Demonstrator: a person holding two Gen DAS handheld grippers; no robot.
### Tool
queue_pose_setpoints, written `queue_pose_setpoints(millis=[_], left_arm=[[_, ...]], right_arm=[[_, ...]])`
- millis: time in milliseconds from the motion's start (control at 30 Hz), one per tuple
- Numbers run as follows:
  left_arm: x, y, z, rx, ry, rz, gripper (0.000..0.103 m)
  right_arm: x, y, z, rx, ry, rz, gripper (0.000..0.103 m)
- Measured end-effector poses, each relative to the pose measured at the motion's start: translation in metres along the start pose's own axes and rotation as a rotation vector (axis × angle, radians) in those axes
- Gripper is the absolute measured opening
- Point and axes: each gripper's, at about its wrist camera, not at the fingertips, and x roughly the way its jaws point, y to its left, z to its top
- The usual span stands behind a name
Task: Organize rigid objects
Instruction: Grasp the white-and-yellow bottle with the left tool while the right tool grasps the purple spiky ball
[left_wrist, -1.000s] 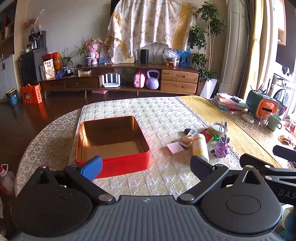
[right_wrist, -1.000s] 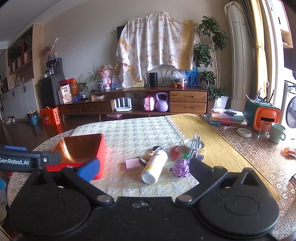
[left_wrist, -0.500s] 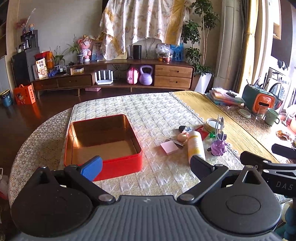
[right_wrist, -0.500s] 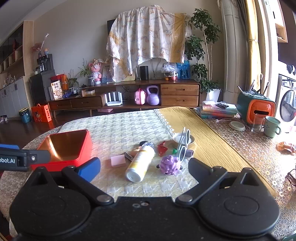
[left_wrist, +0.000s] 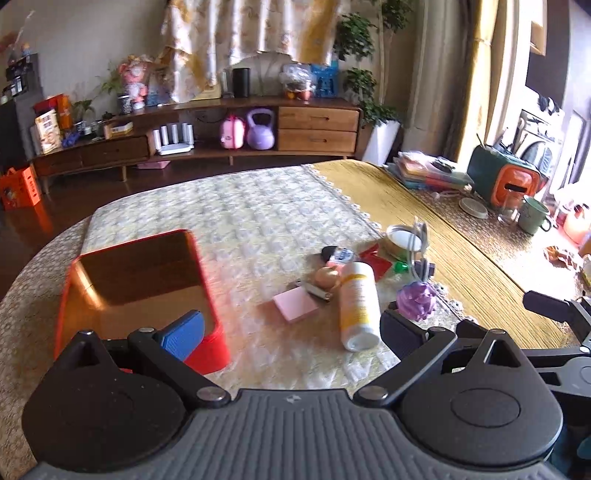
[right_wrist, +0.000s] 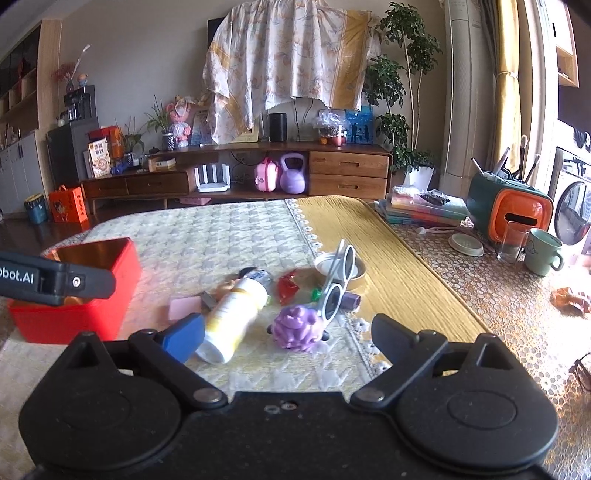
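Note:
An empty red tin box (left_wrist: 210, 310) (right_wrist: 122, 280) lies on the left of the table. To its right is a pile: a white and yellow bottle (left_wrist: 358, 302) (right_wrist: 236, 310), a pink pad (left_wrist: 295, 304) (right_wrist: 183, 306), a purple toy (left_wrist: 417, 297) (right_wrist: 297, 326), white sunglasses (right_wrist: 338, 280), a round tin (left_wrist: 404, 238), a red piece (right_wrist: 288, 286). My left gripper (left_wrist: 291, 328) is open and empty, above the table between box and bottle. My right gripper (right_wrist: 288, 328) is open and empty, just before the bottle and toy.
A yellow runner (right_wrist: 369, 251) crosses the table. On the right stand a stack of books (right_wrist: 421, 210), an orange and green case (right_wrist: 513, 210), a glass (right_wrist: 511, 242), a green mug (right_wrist: 543, 251) and a lid (right_wrist: 465, 243). A wooden sideboard (right_wrist: 258, 173) stands behind.
Both grippers have moved forward and lower toward the pile. The left view has swung right, so the red box has slid left. Both stay open.

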Motion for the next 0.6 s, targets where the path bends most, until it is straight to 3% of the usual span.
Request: queue_pose_setpoints(millis=[400,600], left_arm=[[0.086,-0.035,0.017,0.028,0.125,-0.069,0.102],[0.123,-0.040,0.019,0.036,0.189,-0.045,0.102]], right_arm=[[0.068,-0.014,-0.014,-0.067,0.089,0.018,0.081],[0.087,-0.012,-0.018,-0.090,0.106,0.038,0.075]])
